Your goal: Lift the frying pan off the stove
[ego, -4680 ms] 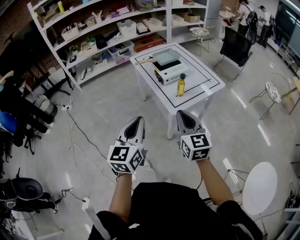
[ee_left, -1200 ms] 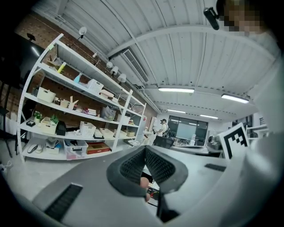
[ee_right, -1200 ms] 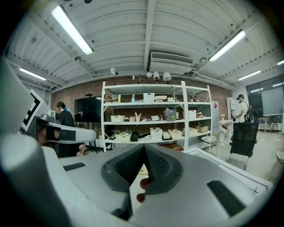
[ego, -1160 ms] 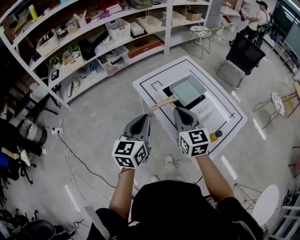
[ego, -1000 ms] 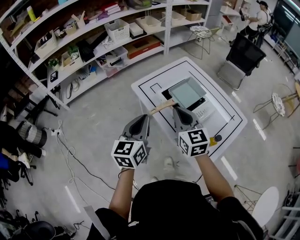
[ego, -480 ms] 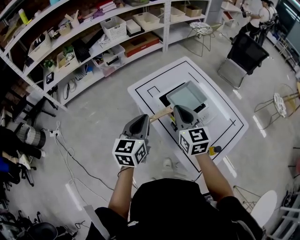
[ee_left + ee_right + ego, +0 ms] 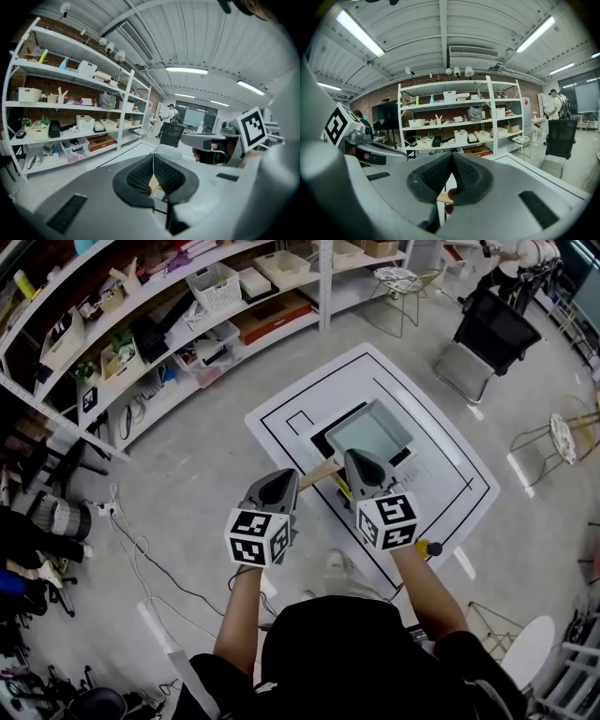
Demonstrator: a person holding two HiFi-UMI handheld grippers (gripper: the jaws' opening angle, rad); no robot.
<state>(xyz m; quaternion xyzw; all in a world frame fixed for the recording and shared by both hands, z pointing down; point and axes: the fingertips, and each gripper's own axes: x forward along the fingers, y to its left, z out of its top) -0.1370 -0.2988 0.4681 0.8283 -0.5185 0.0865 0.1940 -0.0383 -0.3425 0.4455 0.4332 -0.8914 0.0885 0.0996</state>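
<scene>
The frying pan point(image 7: 372, 432), square and grey, sits on top of the stove point(image 7: 322, 435). Its wooden handle point(image 7: 319, 474) projects from the stove's near left corner toward the person. The stove stands near the middle of a white counter point(image 7: 450, 474), inside a black outline marked on the surface.

The right hand-held gripper point(image 7: 354, 457) hovers over the stove's near left corner, where the handle joins the pan. In the right gripper view its jaws point(image 7: 452, 171) are pressed together and grip nothing. A section of the wooden handle shows below them, apart from the pads.

The left hand-held gripper point(image 7: 278, 479) is to the near left of the stove, just beyond the free end of the handle and past the counter edge. In the left gripper view its jaws point(image 7: 153, 168) are fully closed and empty.

A yellow bottle point(image 7: 428, 547) with a dark cap stands to the near right of the stove at the counter edge, partly hidden by the right forearm. A shelving unit point(image 7: 141, 324) runs along the far left of the stove. A black chair point(image 7: 494, 329) stands to its far right.
</scene>
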